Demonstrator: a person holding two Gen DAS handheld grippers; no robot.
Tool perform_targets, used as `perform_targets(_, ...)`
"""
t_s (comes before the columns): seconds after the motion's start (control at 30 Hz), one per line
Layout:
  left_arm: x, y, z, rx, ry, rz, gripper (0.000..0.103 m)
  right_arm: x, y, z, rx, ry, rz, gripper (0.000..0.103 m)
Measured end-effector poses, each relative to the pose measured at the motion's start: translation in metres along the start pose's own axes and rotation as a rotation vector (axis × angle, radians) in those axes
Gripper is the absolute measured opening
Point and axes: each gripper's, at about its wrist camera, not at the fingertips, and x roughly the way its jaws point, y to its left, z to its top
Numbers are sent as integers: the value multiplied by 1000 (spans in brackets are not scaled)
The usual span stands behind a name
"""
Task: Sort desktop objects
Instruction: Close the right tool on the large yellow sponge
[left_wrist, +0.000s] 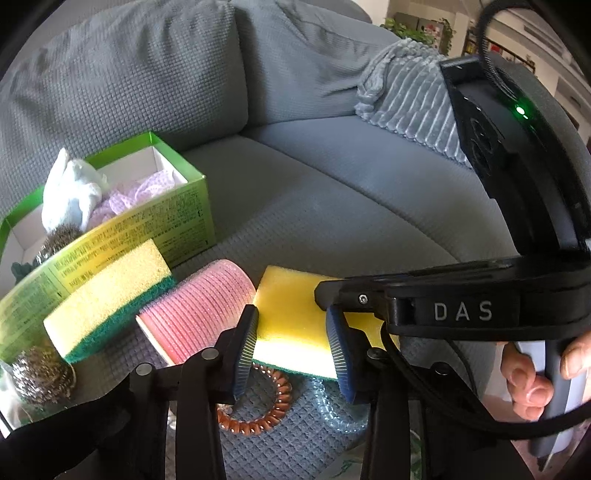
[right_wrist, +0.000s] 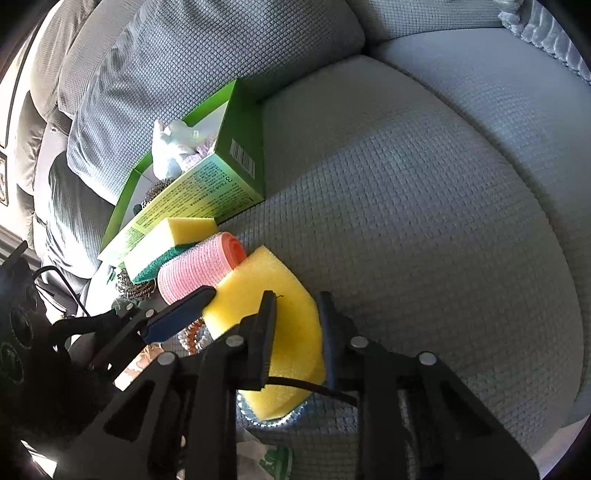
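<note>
grey textured sofa (right_wrist: 424, 206) bears green box (left_wrist: 177, 218), possibly cardboard.

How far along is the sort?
Partly done: the green box already holds a white cloth, a lilac mesh piece and a steel scourer. In hand: both the left gripper and right gripper are clamped on the yellow sponge. Left on the sofa: second sponge, pink roller, another scourer, brown and clear coil ties.

Left tongs (left_wrist: 291, 354) and right tongs (right_wrist: 295, 343) clamped, angled downward.
</note>
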Motion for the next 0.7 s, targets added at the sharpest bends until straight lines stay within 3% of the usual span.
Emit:
perform_targets(0.33,-4,3,-5,14,13,29,36,-4,5,-3,-23,-18,4,15)
perform_targets(0.7,-18,-1,-2,15,-32,27,35,-20,12,-9,-34,-60,24,14)
